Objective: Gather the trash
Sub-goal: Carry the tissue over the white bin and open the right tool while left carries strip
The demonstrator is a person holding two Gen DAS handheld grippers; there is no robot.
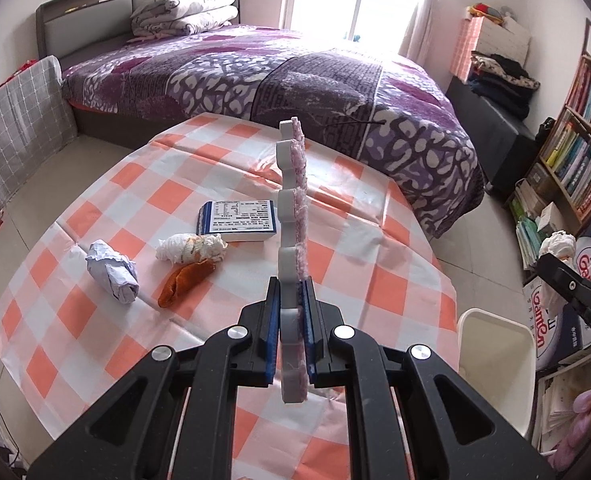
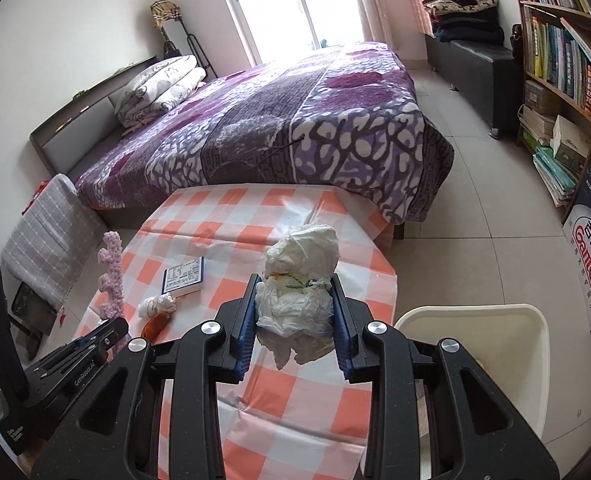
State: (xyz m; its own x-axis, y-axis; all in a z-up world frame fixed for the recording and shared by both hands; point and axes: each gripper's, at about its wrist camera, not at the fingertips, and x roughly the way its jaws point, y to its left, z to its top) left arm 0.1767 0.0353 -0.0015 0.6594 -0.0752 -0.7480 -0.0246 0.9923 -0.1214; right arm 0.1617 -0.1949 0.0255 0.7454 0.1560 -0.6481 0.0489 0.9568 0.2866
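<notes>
My left gripper (image 1: 291, 285) is shut on a long strip (image 1: 293, 200), white foam on one side and pink fuzz on the other, which stands up above the checked table (image 1: 355, 264). My right gripper (image 2: 294, 280) is shut on a crumpled white plastic bag (image 2: 299, 292), held over the table's right side. On the cloth lie a crumpled pale paper ball (image 1: 113, 276), a white and orange wad (image 1: 191, 249) and an orange-brown scrap (image 1: 185, 282). A white bin (image 2: 471, 310) stands by the table's right edge, just right of the bag.
A blue and white box (image 1: 237, 222) lies mid-table. Beyond the table is a bed with a purple blanket (image 1: 295, 76). A bookshelf (image 2: 559, 52) and printed cartons (image 2: 587, 256) line the right wall. A grey checked cover (image 1: 19, 128) stands at the left.
</notes>
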